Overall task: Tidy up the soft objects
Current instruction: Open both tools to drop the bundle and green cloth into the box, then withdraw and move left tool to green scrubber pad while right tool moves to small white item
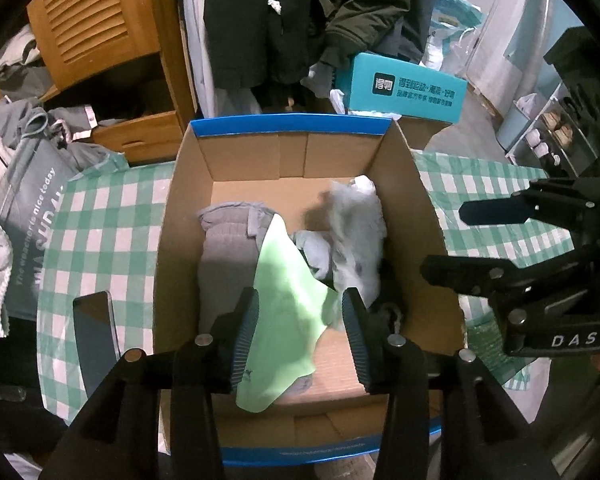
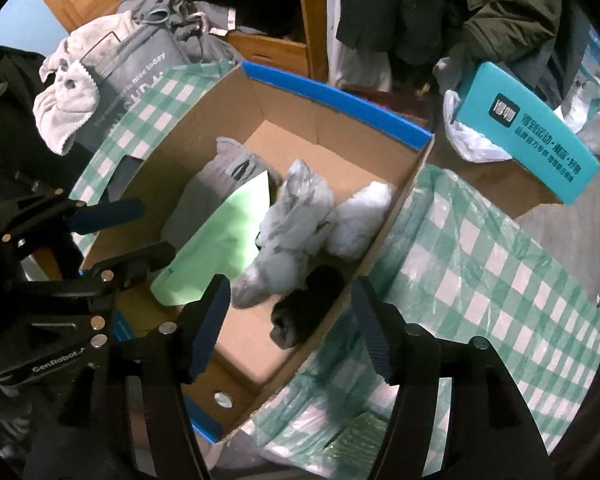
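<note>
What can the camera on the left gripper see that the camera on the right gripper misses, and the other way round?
Only the left wrist view shows the slatted wooden cabinet door and the shoe rack at the far right.

Only the right wrist view shows the round hole in the box's near wall and the whole dark rolled cloth in the box corner.

Both show the open cardboard box with blue rim on the green checked tablecloth, the pale green cloth, the grey folded garment, the teal printed carton, and both grippers open.

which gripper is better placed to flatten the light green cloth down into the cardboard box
Left. The left gripper hangs open straight over the light green cloth inside the cardboard box; the right gripper straddles the box's side wall.
</note>
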The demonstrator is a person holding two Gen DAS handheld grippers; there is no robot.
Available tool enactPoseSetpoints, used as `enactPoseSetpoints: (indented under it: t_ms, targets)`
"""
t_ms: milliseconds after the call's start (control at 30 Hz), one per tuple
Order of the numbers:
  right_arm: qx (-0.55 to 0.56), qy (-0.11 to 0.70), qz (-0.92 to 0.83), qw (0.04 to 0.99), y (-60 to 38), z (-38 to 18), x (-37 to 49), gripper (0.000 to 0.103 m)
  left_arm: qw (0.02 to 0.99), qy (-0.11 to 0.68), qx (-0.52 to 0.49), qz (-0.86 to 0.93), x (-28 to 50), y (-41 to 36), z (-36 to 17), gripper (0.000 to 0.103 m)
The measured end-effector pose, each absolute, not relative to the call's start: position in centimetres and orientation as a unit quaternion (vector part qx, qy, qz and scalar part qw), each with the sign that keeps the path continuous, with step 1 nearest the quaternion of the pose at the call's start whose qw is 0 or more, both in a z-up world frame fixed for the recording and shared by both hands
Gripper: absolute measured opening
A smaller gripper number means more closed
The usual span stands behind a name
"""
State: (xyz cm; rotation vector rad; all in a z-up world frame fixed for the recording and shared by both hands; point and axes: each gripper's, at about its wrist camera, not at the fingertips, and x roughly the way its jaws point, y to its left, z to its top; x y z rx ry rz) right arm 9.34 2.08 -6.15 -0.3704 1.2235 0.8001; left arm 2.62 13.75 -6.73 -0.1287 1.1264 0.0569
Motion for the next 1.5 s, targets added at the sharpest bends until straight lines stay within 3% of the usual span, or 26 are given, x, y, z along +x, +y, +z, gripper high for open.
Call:
enactPoseSetpoints:
  t_ms: [433, 833, 1000, 1500]
  targets:
    - [-0.172, 0.548, 0.346, 0.741, -0.6, -5.9, 9.7, 0.066, 0.849, 0.527, -0.050, 0.006, 2.9, 11.6, -6.0, 0.055]
    - [-0.168, 0.542, 0.338, 0.751, -3.8, -5.5, 9.6, 0.071, 0.844, 0.535, -0.040, -0.014, 3.7, 8.6, -6.1, 0.055]
    - [-0.171, 0.535, 0.333, 0.757, -5.1, -5.2, 9.4, 0.074, 0.847, 0.531, -0.016, -0.032, 3.9, 6.5, -5.7, 0.061]
    - [-0.156, 0.539, 0.321, 0.763, -10.0, -5.6, 9.5, 0.075, 0.840, 0.539, 0.020, -0.061, 4.6, 2.0, -6.0, 0.062]
